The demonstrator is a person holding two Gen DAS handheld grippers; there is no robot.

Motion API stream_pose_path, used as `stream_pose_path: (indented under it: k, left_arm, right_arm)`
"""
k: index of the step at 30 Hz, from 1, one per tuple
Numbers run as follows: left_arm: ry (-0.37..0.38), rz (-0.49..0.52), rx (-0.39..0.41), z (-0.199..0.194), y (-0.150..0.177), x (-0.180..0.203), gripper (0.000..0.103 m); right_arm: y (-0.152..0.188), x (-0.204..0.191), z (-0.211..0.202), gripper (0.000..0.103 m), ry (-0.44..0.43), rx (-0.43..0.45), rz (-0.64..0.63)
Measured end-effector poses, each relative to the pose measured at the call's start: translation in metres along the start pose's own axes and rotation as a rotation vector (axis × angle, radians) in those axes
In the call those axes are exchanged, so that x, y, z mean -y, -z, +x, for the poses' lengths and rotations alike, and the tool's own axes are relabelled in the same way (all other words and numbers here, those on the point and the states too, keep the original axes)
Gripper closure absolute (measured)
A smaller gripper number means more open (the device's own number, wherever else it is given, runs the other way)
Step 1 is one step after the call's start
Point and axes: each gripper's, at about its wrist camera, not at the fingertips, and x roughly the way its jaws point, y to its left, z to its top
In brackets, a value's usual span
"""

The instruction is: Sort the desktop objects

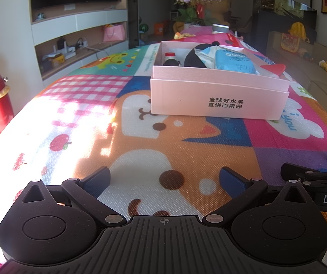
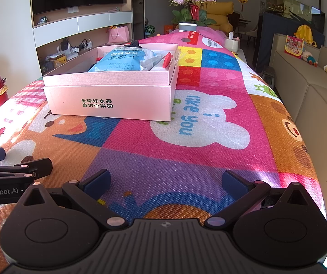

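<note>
A pink cardboard box (image 1: 218,96) stands on the colourful mat ahead; it also shows in the right wrist view (image 2: 108,101). Inside lie a blue wipes pack (image 1: 234,61) (image 2: 127,59), a black-and-white soft item (image 1: 195,57), a small red-capped bottle (image 1: 170,56) and a red flat piece (image 1: 275,68) (image 2: 167,61). My left gripper (image 1: 164,179) is open and empty, low over the mat, well short of the box. My right gripper (image 2: 165,180) is open and empty beside it, right of the box line.
The mat-covered table (image 2: 209,159) drops off at left and right. A silver tin (image 1: 220,27) and a tissue holder (image 2: 232,43) sit at the far end. A beige sofa (image 2: 312,91) runs along the right, shelving (image 1: 76,45) on the left.
</note>
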Motion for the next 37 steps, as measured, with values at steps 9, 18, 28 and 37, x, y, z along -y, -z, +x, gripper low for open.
stream_pose_path:
  k: [9, 18, 28, 37]
  left_arm:
    - [0.0, 0.0, 0.0, -0.0001, 0.0, -0.0001, 0.0]
    - [-0.006, 0.009, 0.0, 0.0001, -0.0002, 0.0023, 0.0]
    - [0.019, 0.009, -0.05, 0.0002, -0.006, -0.003, 0.0]
    - [0.028, 0.018, -0.048, -0.0027, -0.0027, -0.0034, 0.0]
  right_arm:
    - [0.0, 0.0001, 0.0002, 0.0, 0.0, 0.0, 0.0]
    - [-0.0001, 0.0003, 0.0002, 0.0, 0.0, 0.0, 0.0]
    - [-0.0001, 0.0007, 0.0001, 0.0, -0.001, 0.0, 0.001]
    - [-0.0003, 0.0005, 0.0003, 0.0, 0.0, 0.0, 0.0]
